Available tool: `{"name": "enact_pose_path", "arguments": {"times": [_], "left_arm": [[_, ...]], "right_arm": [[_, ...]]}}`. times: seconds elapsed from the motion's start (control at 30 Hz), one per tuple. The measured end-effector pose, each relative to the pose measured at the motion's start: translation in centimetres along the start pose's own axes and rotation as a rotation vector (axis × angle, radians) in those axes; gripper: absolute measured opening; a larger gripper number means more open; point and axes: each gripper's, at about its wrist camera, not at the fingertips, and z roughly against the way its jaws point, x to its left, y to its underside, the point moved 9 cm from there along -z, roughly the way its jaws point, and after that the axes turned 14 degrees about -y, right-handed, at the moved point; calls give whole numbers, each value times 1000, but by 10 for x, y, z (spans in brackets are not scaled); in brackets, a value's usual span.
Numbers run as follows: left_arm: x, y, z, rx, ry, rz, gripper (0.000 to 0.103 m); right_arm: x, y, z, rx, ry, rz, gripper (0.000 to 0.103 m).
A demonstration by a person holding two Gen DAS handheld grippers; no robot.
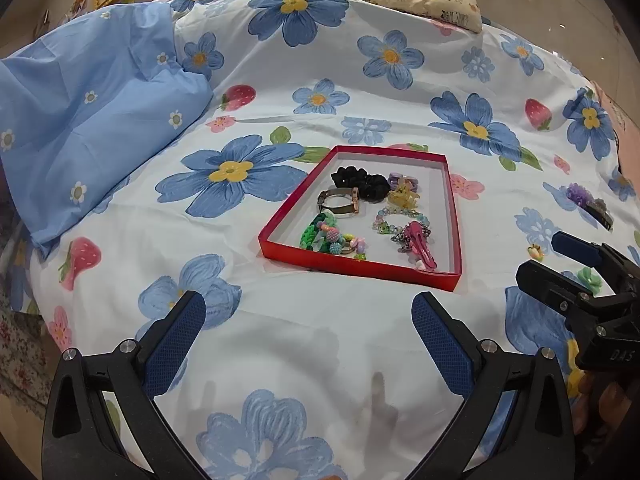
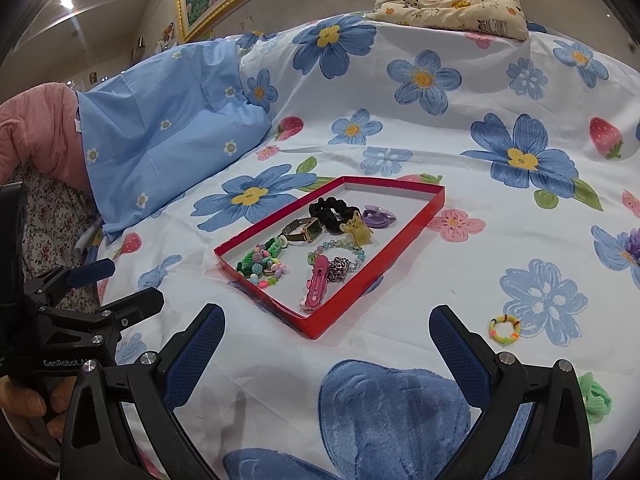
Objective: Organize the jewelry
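I saw the shallow red cardboard tray on the floral sheet, long axis running away from me. Glossy pink clip lay lengthwise inside. Left gripper and right gripper were both released, empty.

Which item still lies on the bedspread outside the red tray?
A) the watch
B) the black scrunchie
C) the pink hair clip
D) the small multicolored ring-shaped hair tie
D: in the right wrist view the small multicolored hair tie rests on the bedspread to the right of the red tray, while the pink hair clip, black scrunchie and watch all lie inside it.
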Motion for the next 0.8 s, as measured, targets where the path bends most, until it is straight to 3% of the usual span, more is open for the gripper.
{"name": "enact_pose_path", "arguments": {"times": [0.8], "left_arm": [[6,0,3,-16,-14,6,103]], "right_arm": [[5,1,-1,7,-6,12,103]]}}
